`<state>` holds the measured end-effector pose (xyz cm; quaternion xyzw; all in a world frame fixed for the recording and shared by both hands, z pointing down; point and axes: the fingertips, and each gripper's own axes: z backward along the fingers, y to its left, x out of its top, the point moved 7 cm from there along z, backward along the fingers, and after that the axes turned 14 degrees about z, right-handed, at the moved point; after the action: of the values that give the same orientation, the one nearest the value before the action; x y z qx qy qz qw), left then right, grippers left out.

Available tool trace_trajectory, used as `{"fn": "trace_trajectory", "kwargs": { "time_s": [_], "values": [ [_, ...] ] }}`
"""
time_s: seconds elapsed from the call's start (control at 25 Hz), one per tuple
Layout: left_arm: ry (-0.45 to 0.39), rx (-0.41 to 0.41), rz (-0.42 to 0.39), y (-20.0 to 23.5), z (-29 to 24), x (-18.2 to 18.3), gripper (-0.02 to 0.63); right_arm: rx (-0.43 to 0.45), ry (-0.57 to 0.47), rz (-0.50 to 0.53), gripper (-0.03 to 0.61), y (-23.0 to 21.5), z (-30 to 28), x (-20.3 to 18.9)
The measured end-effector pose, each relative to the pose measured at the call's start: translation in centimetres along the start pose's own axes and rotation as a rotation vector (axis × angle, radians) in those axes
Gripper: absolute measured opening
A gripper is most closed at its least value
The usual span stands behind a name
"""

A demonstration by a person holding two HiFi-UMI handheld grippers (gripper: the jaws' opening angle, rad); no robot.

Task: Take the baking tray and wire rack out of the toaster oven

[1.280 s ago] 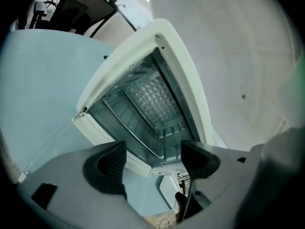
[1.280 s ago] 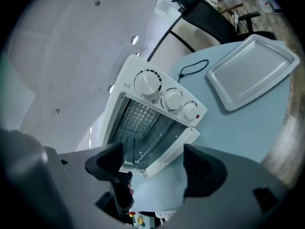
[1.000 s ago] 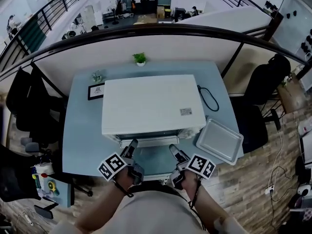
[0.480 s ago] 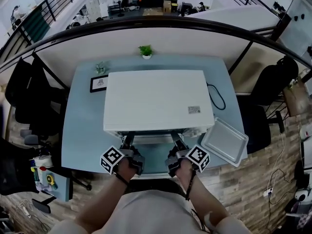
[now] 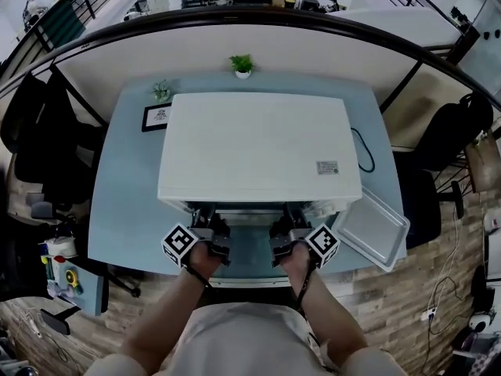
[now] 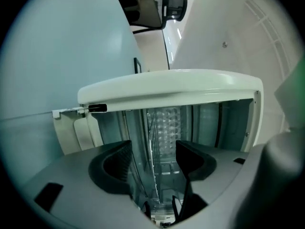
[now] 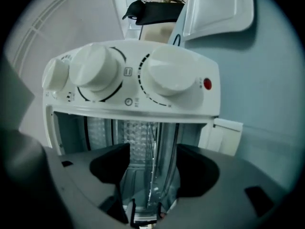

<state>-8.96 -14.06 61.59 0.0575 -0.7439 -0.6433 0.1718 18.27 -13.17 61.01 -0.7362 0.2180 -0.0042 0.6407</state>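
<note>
The white toaster oven [image 5: 258,147] stands on the light blue table [image 5: 125,202] with its door [image 5: 249,251] folded down. Both grippers reach into its opening. My left gripper [image 5: 205,216] [image 6: 153,161] is open, its jaws just closing, and the thin wire rack [image 6: 151,137] stands edge-on between the pads without touching them. My right gripper [image 5: 293,216] [image 7: 152,163] is the same: open, jaws just closing, the wire rack [image 7: 152,147] in the gap. The silver baking tray [image 5: 377,229] [image 7: 217,6] lies on the table right of the oven.
Two white knobs [image 7: 95,70] sit on the oven's control panel. A black cable [image 5: 364,151] loops at the oven's right. A framed picture [image 5: 157,116] and two small plants [image 5: 242,63] stand behind it. Office chairs [image 5: 454,131] flank the table.
Both grippers have moved forward and down from the table's front edge to the oven's opening, and their jaws have narrowed. The tray has stayed where it lay.
</note>
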Motion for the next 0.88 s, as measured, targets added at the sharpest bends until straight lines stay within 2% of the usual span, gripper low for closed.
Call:
{"fn": "trace_trajectory", "kwargs": {
  "time_s": [0.12, 0.2, 0.28, 0.4, 0.56, 0.64, 0.72, 0.8, 0.88],
  "values": [
    [-0.011, -0.031, 0.007, 0.9, -0.8, 0.2, 0.252, 0.048, -0.035, -0.017, 0.297, -0.9, -1.1, -0.2],
    [-0.011, -0.059, 0.032, 1.1, -1.5, 0.4, 0.215, 0.042, -0.043, -0.033, 0.271, -1.1, -1.7, -0.3],
    [-0.015, -0.086, 0.048, 1.0, -2.1, 1.0, 0.209, 0.036, -0.048, -0.047, 0.244, -1.1, -2.5, -0.4],
    [-0.003, -0.132, 0.040, 1.0, -2.8, 1.4, 0.196, 0.058, -0.066, -0.061, 0.224, -1.1, -3.5, -0.3],
    [0.002, -0.157, 0.024, 1.0, -3.5, 1.6, 0.137, 0.079, -0.092, -0.073, 0.188, -1.2, -4.6, -0.3],
    [-0.016, -0.160, 0.037, 1.1, -3.8, 1.7, 0.107, 0.084, -0.088, -0.053, 0.143, -1.1, -5.0, -0.3],
    [-0.027, -0.160, 0.043, 1.2, -4.0, 1.7, 0.046, 0.097, -0.077, -0.035, 0.091, -0.9, -5.4, -0.3],
    [-0.027, -0.165, 0.040, 1.1, -4.2, 1.5, 0.024, 0.120, -0.076, -0.035, 0.042, -0.7, -5.5, -0.3],
    [-0.021, -0.169, 0.034, 1.0, -4.2, 1.3, 0.011, 0.108, -0.072, -0.032, 0.012, -0.7, -5.2, -0.3]
  ]
}}
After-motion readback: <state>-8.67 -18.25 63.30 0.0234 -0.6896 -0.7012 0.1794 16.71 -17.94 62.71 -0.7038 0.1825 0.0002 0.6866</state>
